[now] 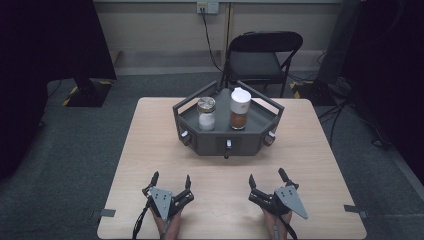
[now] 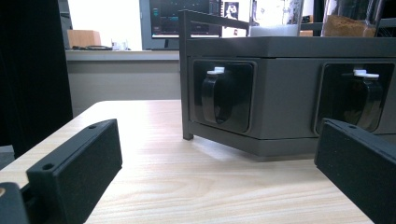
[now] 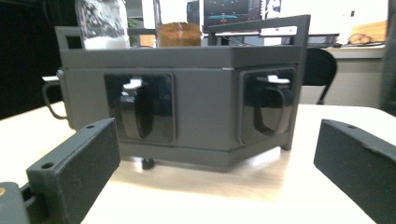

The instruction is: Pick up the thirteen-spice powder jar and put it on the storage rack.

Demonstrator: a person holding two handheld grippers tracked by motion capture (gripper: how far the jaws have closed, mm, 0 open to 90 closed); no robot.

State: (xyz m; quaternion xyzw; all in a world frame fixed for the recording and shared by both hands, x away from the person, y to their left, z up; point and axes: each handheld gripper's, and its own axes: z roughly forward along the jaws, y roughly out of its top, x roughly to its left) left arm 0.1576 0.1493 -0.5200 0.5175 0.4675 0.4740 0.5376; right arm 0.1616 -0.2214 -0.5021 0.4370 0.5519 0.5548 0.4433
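Both grippers, left [image 1: 171, 181] and right [image 1: 266, 176], sit spread wide and empty before the dark grey hexagonal tray [image 1: 192, 116], where a clumsy reach might topple the tall white-capped spice jar [image 1: 240, 108].

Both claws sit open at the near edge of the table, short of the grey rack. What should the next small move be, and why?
Probably bring the right claw forward toward the brown-filled jar. Both it and the left claw are open and empty, well short of the grey rack, where the two jars stand upright and untouched.
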